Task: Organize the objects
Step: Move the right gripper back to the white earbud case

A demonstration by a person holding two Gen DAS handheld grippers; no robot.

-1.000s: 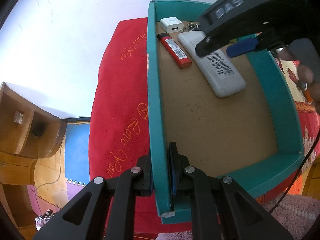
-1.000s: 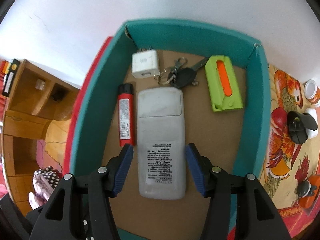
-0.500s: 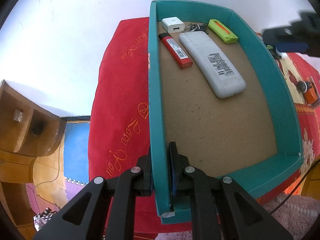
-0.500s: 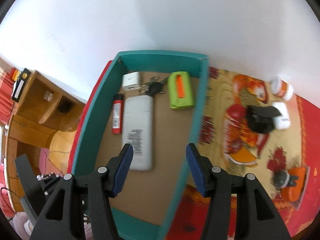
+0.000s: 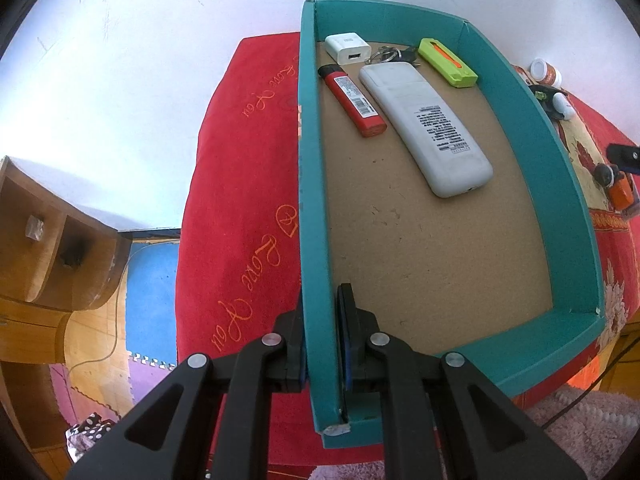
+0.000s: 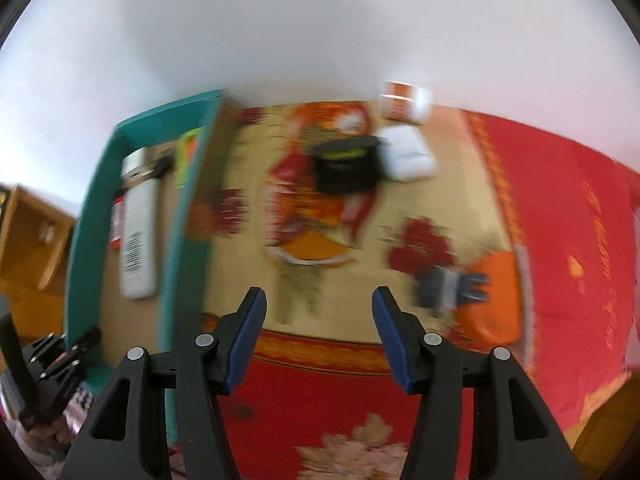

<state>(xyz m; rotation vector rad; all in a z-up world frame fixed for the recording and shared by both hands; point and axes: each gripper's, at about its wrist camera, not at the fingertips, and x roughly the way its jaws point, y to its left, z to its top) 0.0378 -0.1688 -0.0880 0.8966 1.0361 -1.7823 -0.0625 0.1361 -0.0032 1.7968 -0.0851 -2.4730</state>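
My left gripper point(image 5: 323, 336) is shut on the left wall of a teal box point(image 5: 310, 200). Inside the box lie a white remote point(image 5: 426, 126), a red lighter point(image 5: 352, 94), a white charger point(image 5: 347, 48), keys point(image 5: 390, 55) and a green and orange case point(image 5: 447, 62). My right gripper point(image 6: 318, 336) is open and empty, above the red patterned cloth point(image 6: 320, 408) to the right of the box point(image 6: 180, 216). Loose on the cloth are a black object point(image 6: 346, 162), a white case point(image 6: 406, 152), a small orange jar point(image 6: 402, 102) and an orange and black item point(image 6: 464, 284). The right wrist view is blurred.
The box rests on a table covered by a red cloth point(image 5: 244, 200), against a white wall point(image 5: 160, 40). A wooden shelf unit point(image 5: 44, 256) and coloured floor mats point(image 5: 148, 292) lie down at the left. A pink fluffy cloth point(image 5: 580, 424) shows at the bottom right.
My right gripper has let go of the remote, left the box and swung right over the cloth. My left gripper has stayed clamped on the box wall.
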